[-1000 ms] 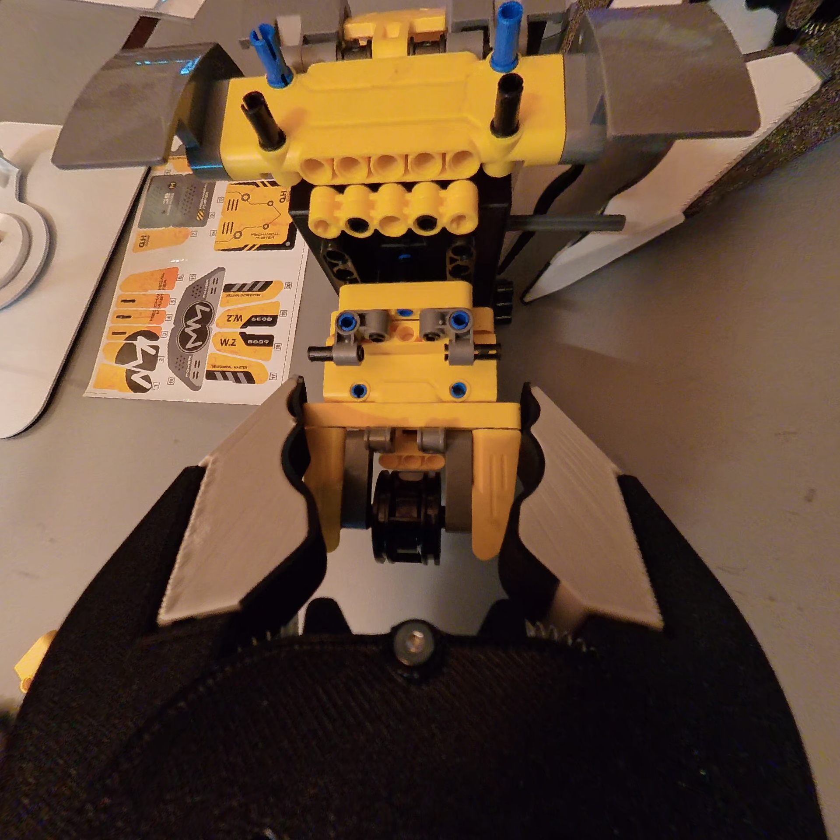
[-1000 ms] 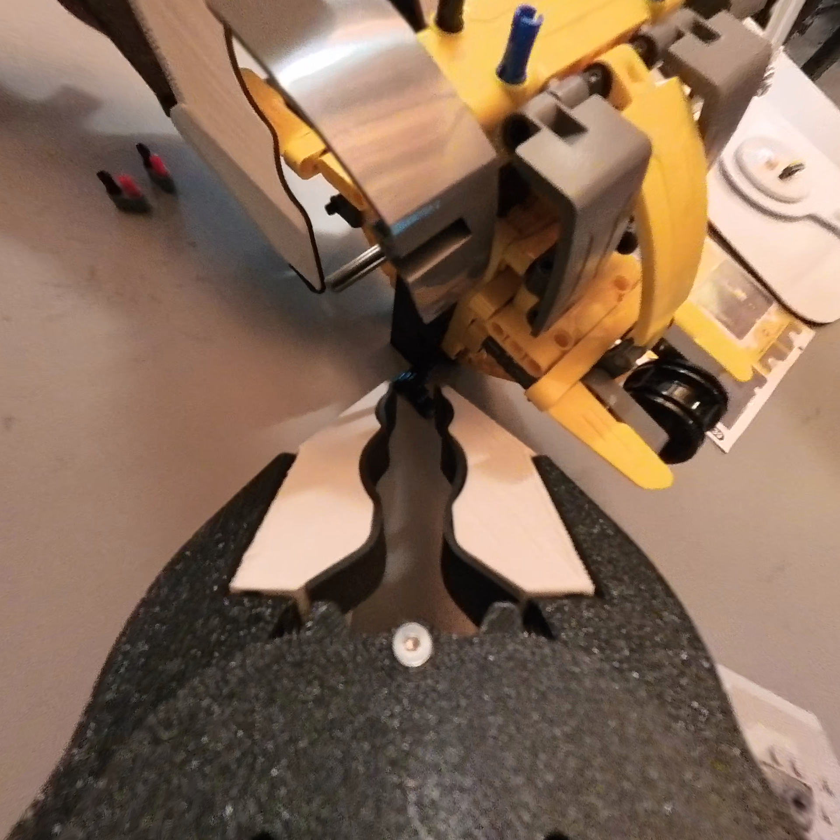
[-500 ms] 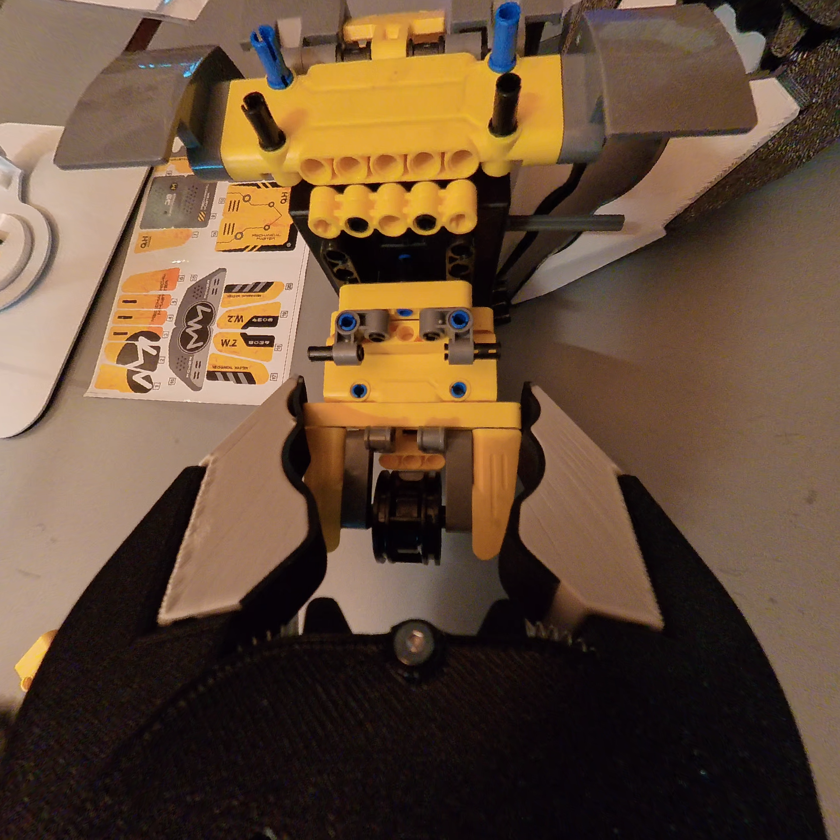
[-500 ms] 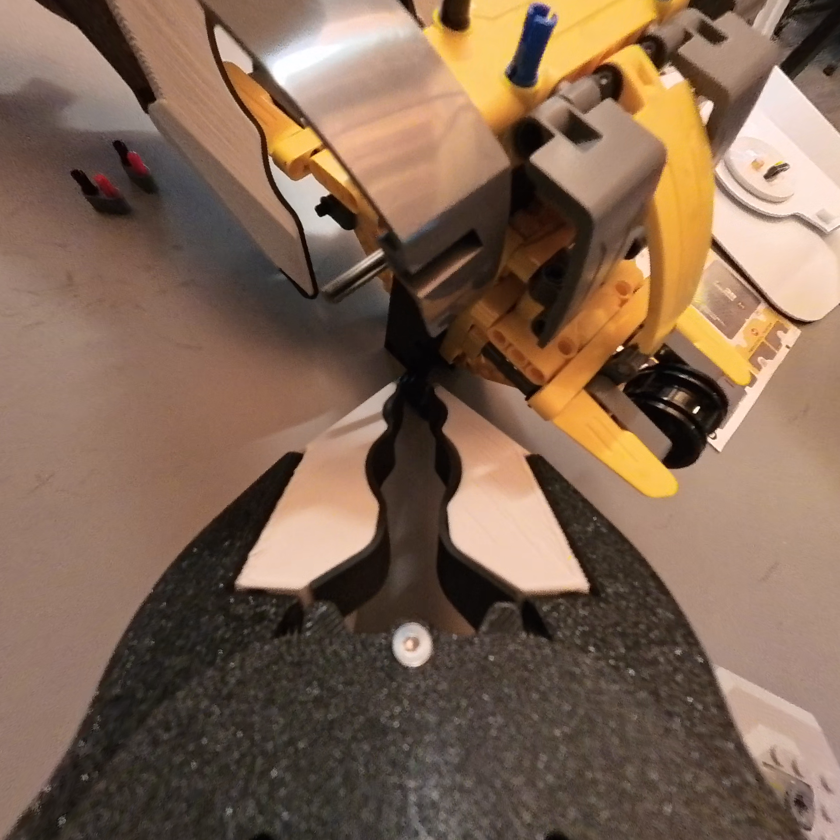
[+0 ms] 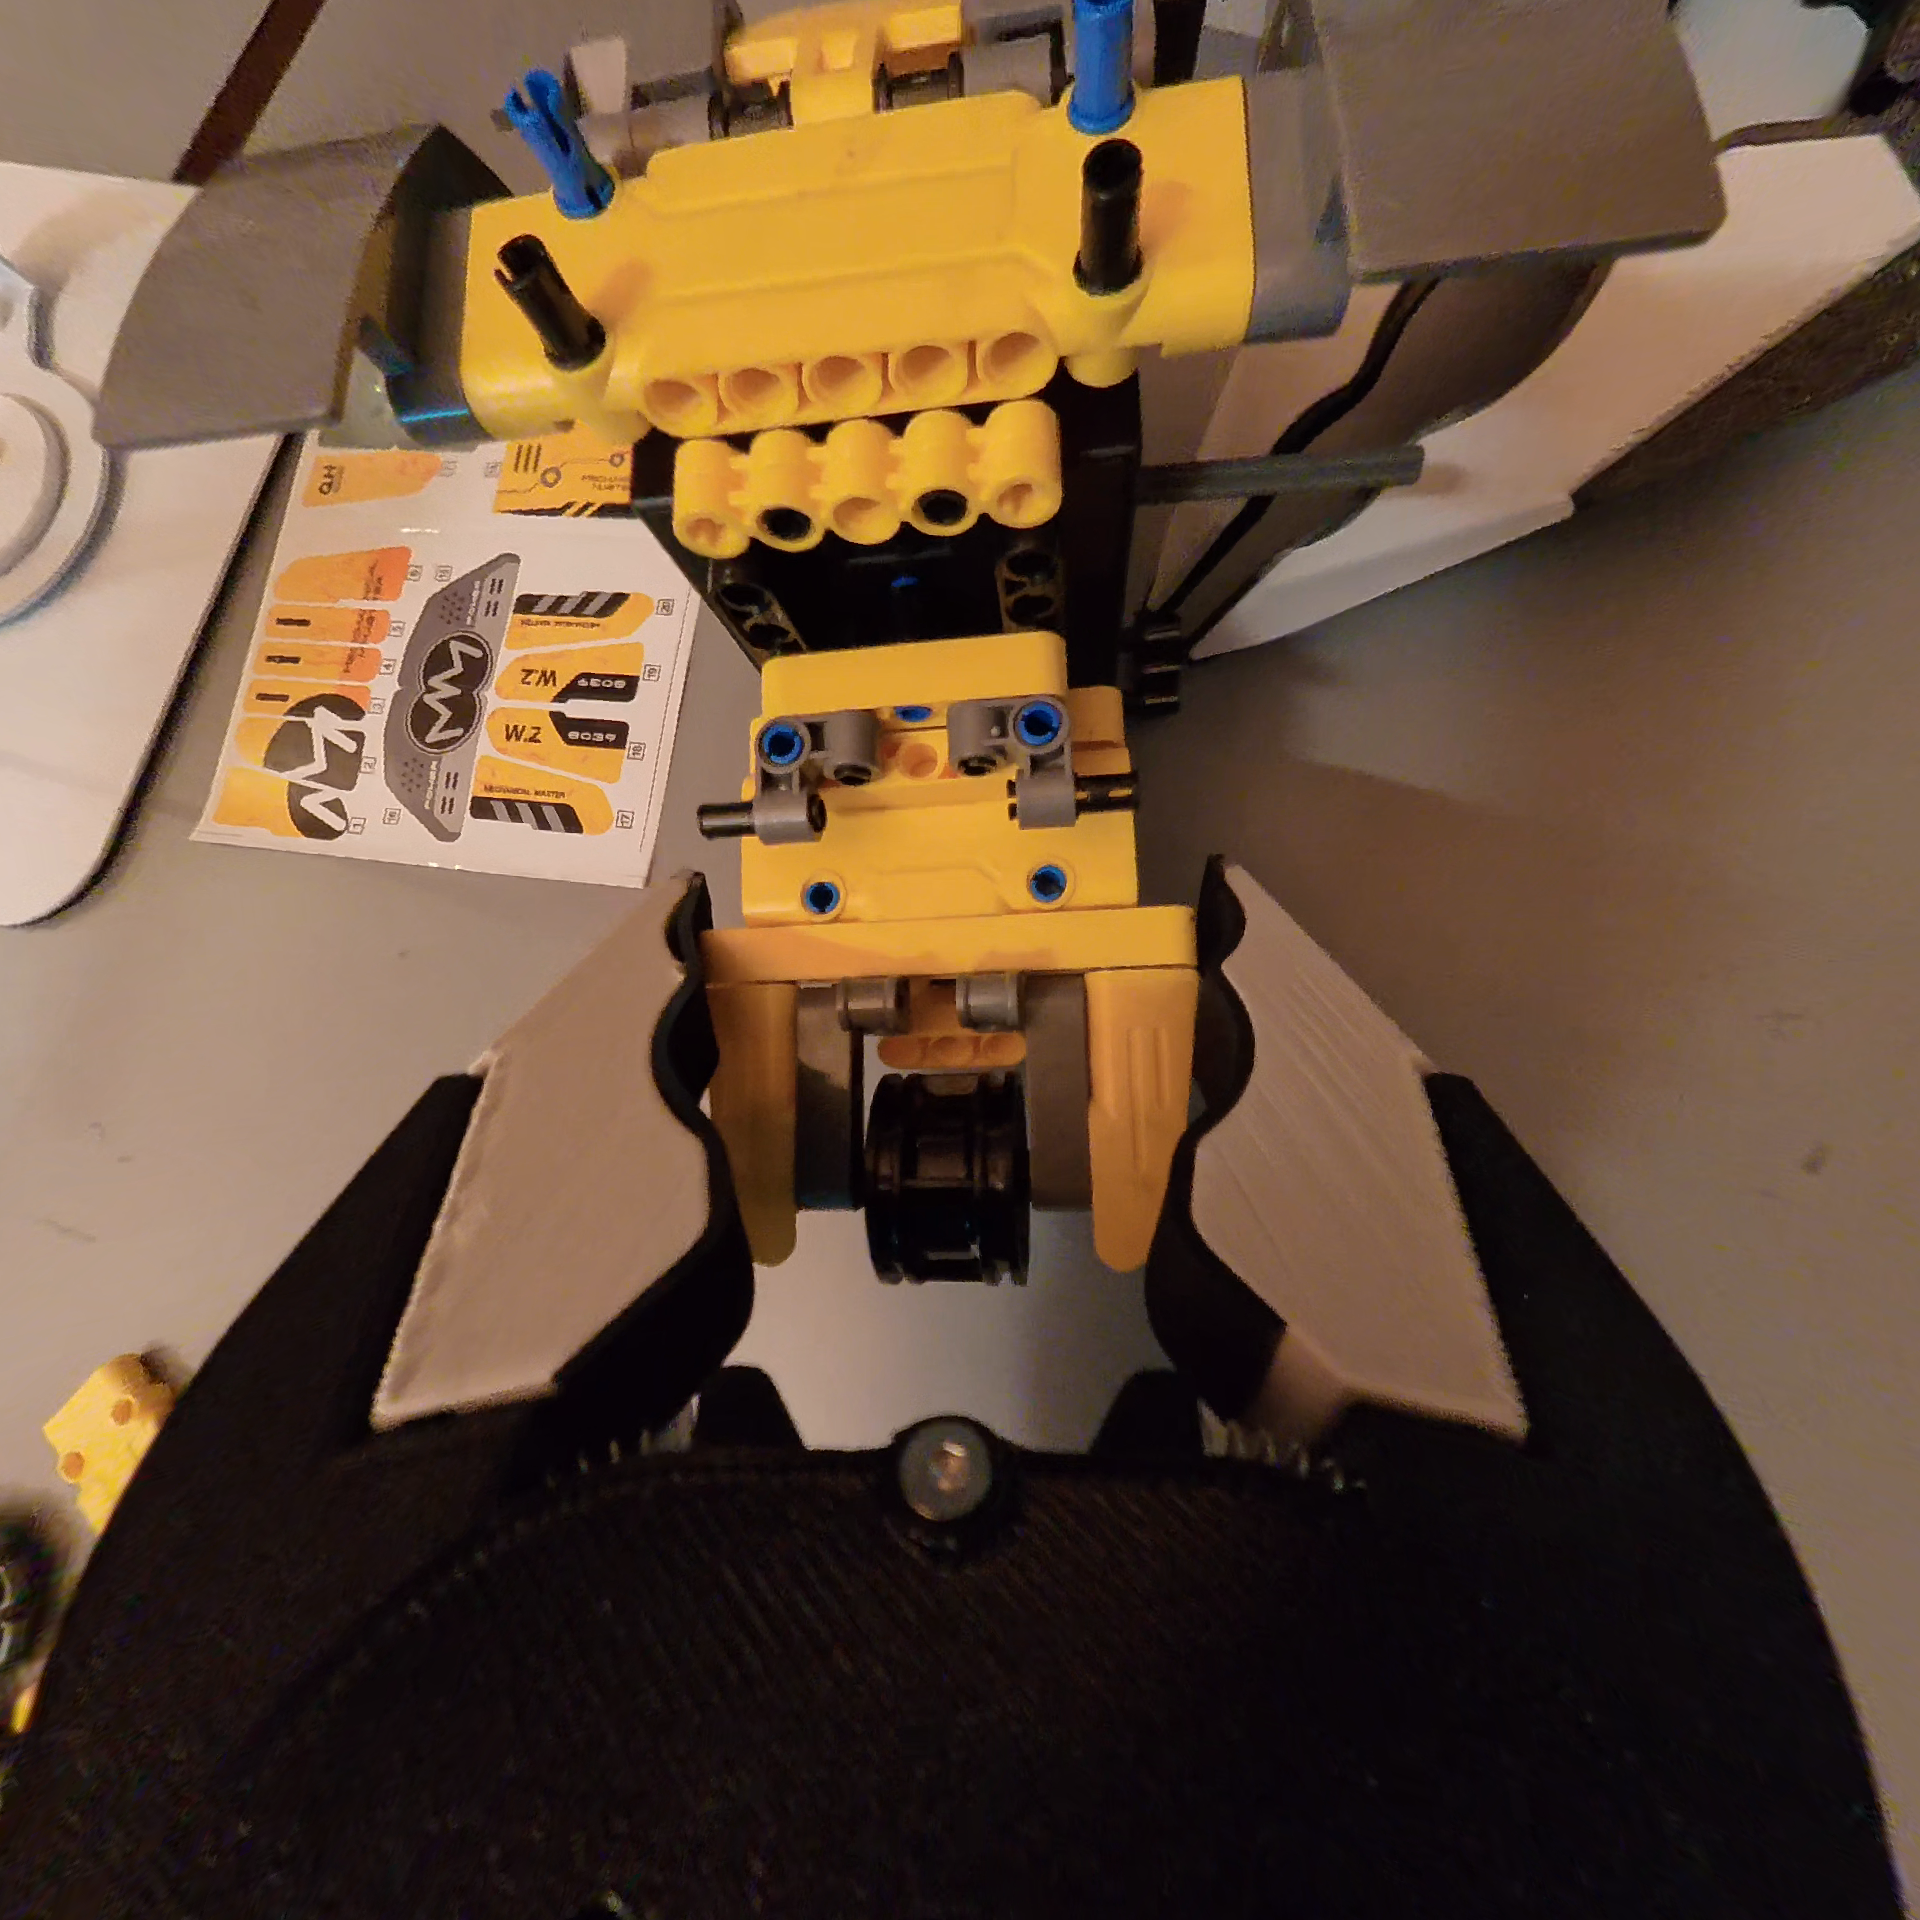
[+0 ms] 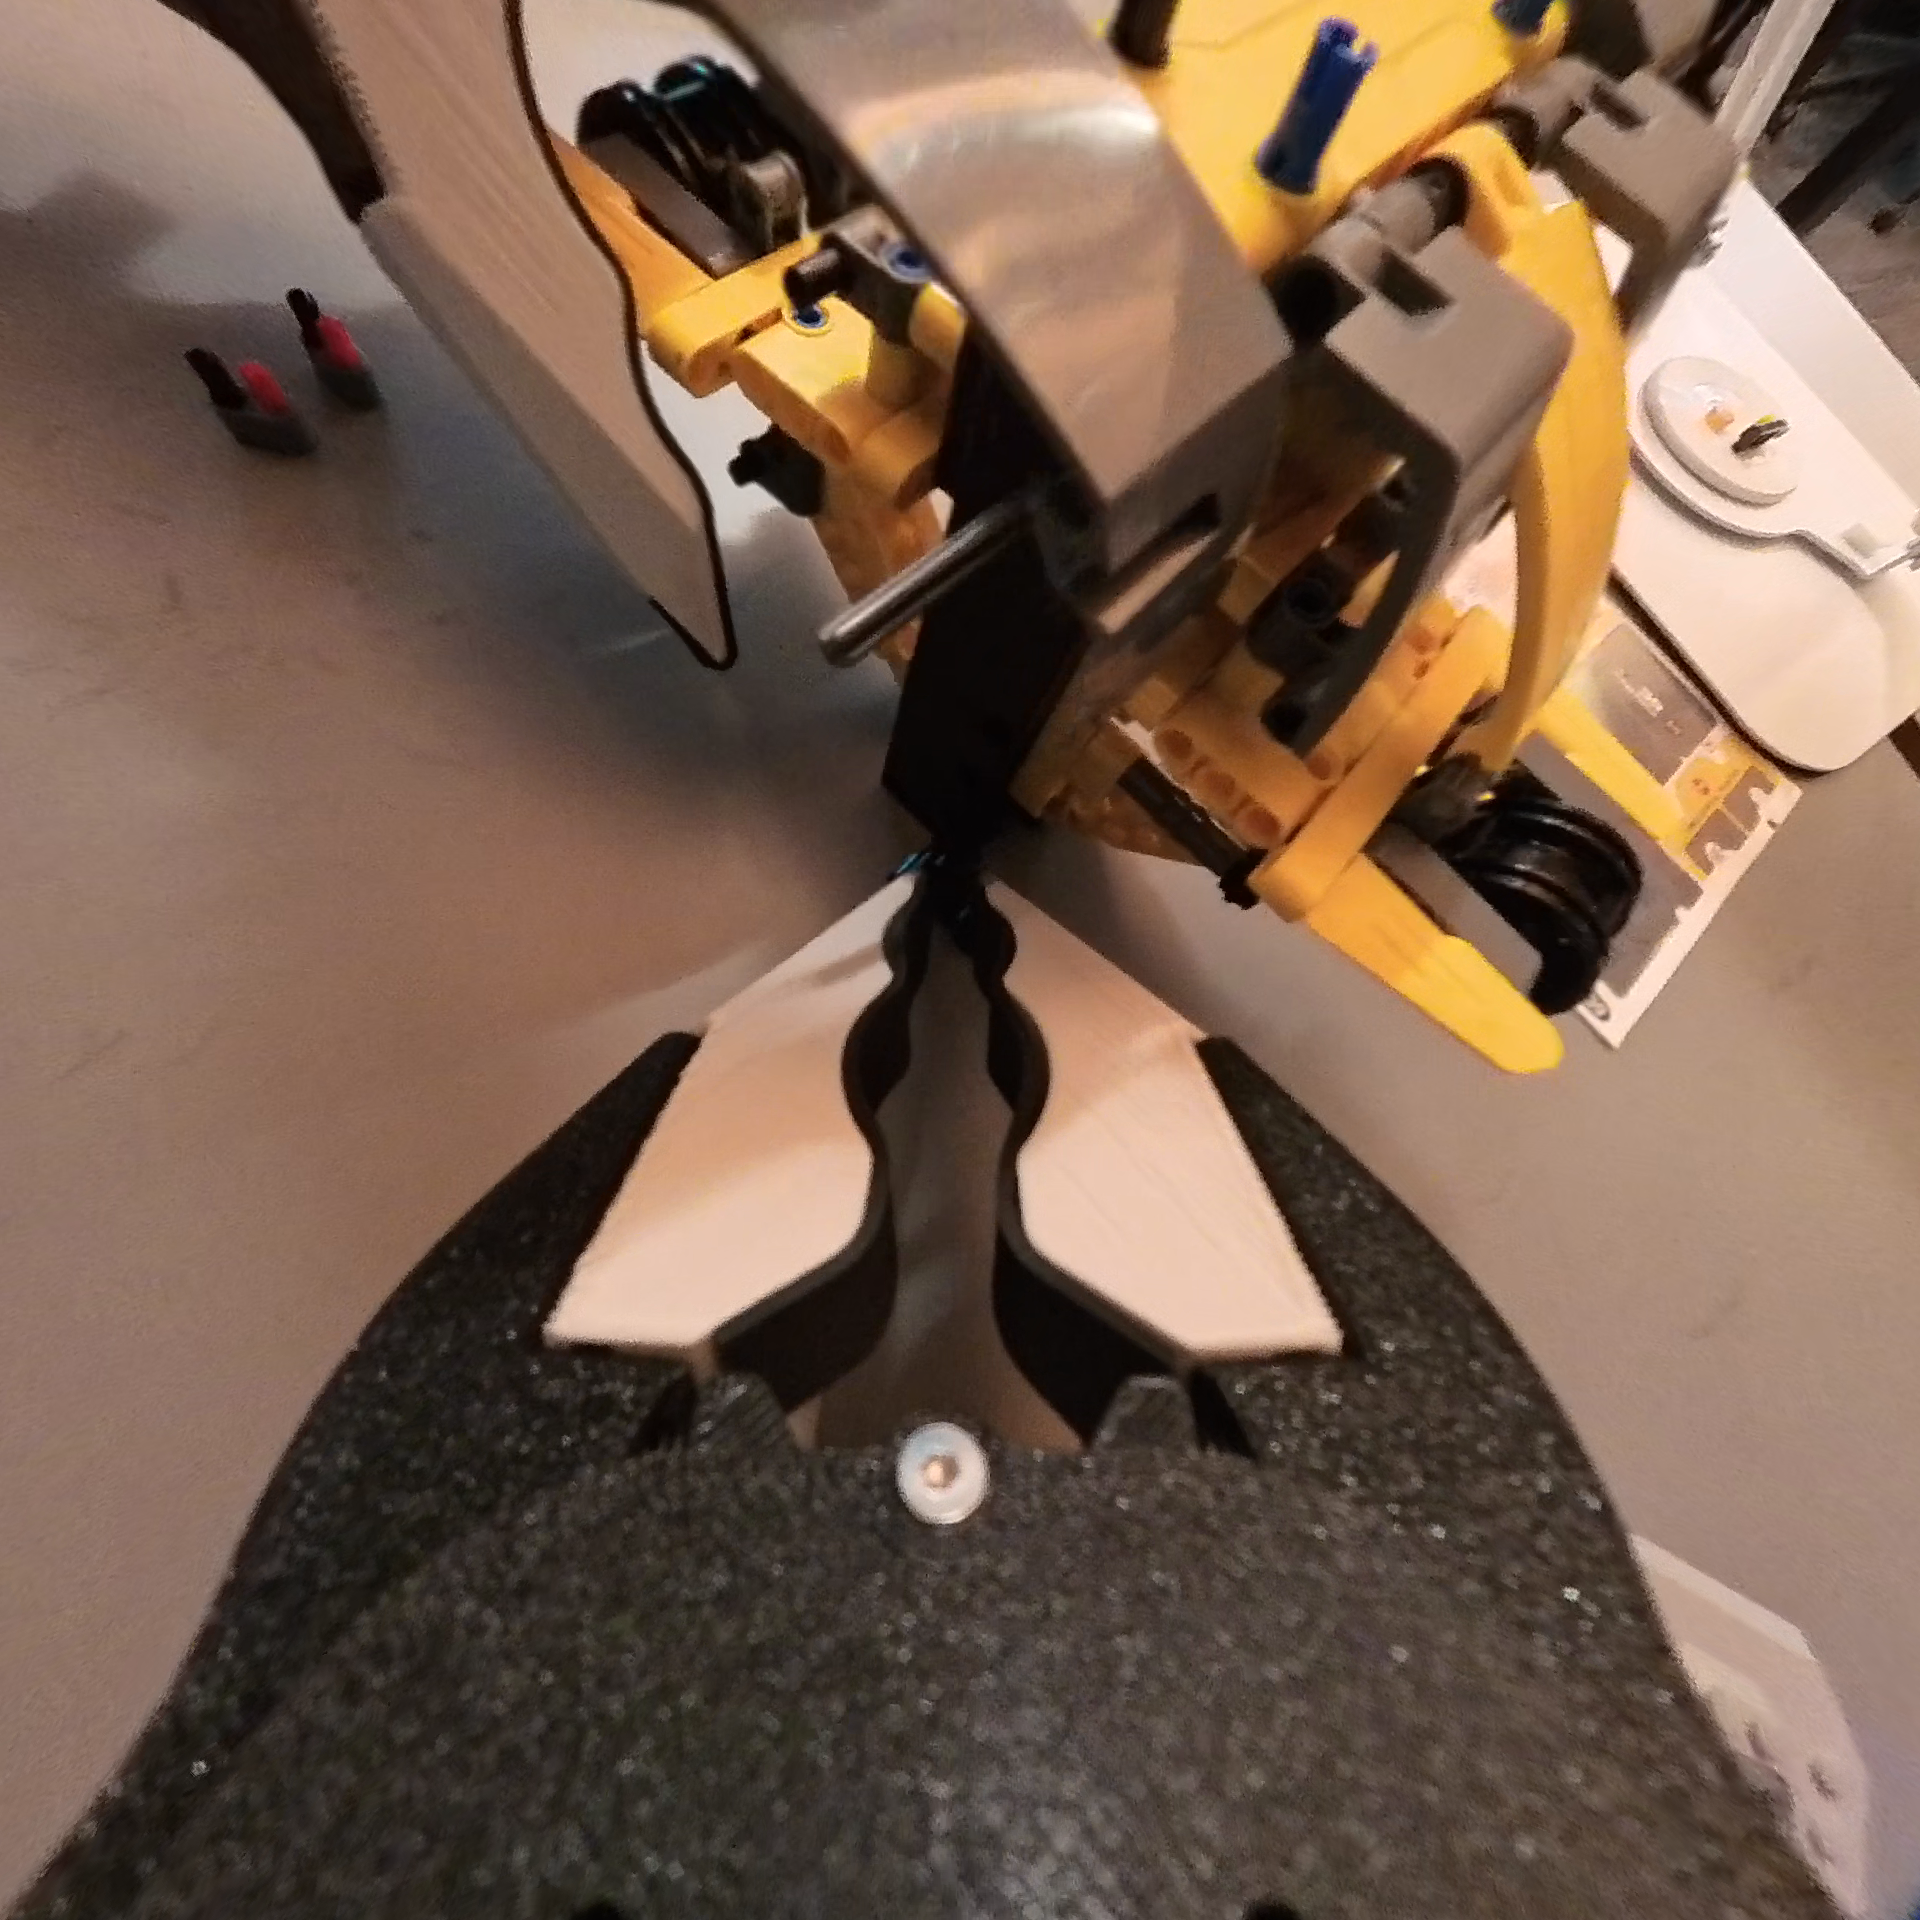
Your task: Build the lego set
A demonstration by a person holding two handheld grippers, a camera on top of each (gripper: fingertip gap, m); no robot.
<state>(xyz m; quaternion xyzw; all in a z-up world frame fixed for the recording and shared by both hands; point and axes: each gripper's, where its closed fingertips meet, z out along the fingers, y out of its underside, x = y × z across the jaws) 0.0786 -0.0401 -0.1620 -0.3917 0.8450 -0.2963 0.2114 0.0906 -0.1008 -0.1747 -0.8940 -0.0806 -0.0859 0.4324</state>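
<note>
A yellow, grey and black brick-built vehicle model fills the left wrist view. My left gripper is shut on its narrow yellow end, just ahead of a black wheel. Grey curved panels flank the far end, with blue and black pins standing up. In the right wrist view the model is tilted above the table. My right gripper is shut on a small black part at the bottom of the model's black block. The left gripper's finger shows at upper left there.
A sticker sheet lies on the grey table left of the model, also seen in the right wrist view. A white tray sits at far left. Two small red and black pieces lie on the table. A loose yellow piece lies at lower left. My right fingertips sit around 7 cm from my left ones.
The model has tipped and turned in the right wrist view, showing more of its underside and the far wheel. Both grippers keep their grip. The right gripper has shifted relative to the table.
</note>
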